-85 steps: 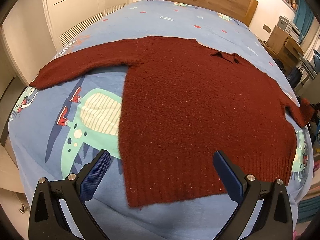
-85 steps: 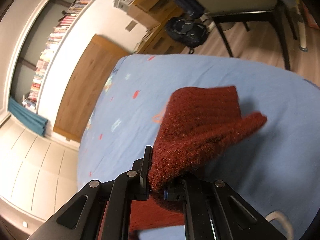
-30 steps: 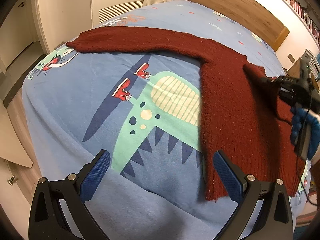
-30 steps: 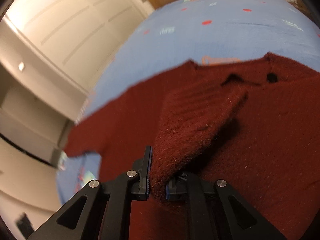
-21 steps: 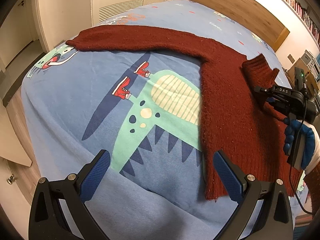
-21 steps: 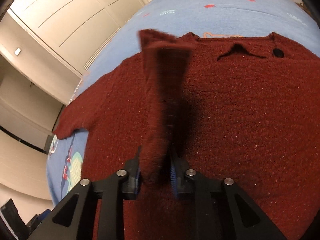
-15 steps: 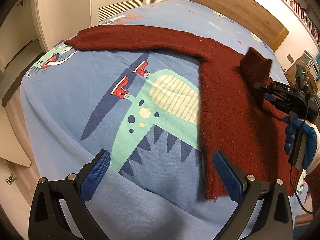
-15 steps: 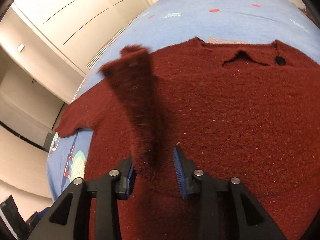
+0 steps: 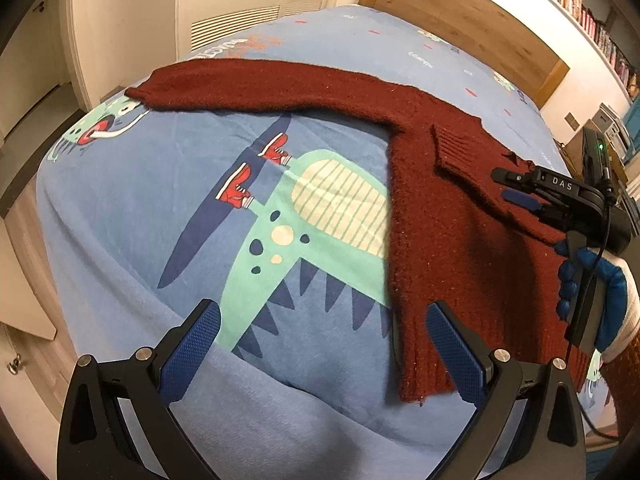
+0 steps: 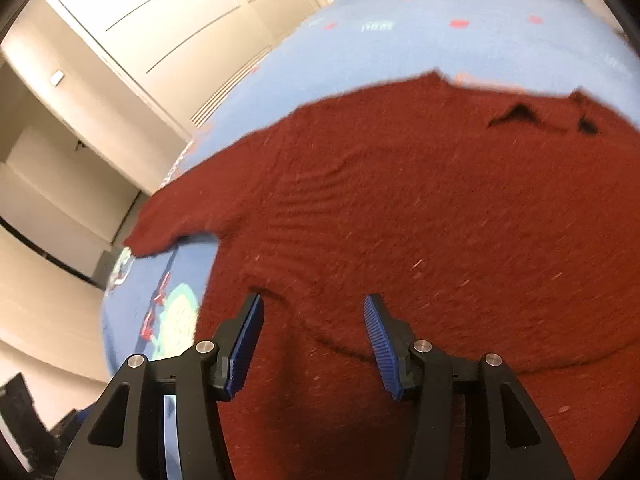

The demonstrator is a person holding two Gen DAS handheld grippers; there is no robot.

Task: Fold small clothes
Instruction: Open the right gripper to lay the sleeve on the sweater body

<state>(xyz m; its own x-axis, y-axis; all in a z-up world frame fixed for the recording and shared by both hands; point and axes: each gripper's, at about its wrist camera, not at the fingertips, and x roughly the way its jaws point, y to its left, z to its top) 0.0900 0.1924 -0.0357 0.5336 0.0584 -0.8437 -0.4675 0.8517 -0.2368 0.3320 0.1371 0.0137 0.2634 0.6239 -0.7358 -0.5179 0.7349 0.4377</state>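
Observation:
A dark red knitted sweater (image 9: 448,220) lies flat on the bed. Its left sleeve (image 9: 256,88) stretches out to the left. Its right sleeve is folded across the body, the ribbed cuff (image 9: 456,148) lying near the armpit. My left gripper (image 9: 320,344) is open and empty above the sweater's bottom left hem corner. My right gripper (image 10: 312,332) is open and empty just above the folded sleeve (image 10: 340,248); it also shows in the left wrist view (image 9: 520,192), held by a blue-gloved hand.
The bed has a blue sheet with a green dinosaur print (image 9: 304,216). White wardrobe doors (image 9: 248,4) stand to the left and a wooden headboard (image 9: 460,20) at the far end. A desk and bookshelves are at the far right.
My right gripper carried the right sleeve across the sweater's body, opened and let it drop. The sleeve now lies flat on the body. My left gripper stayed open and barely moved.

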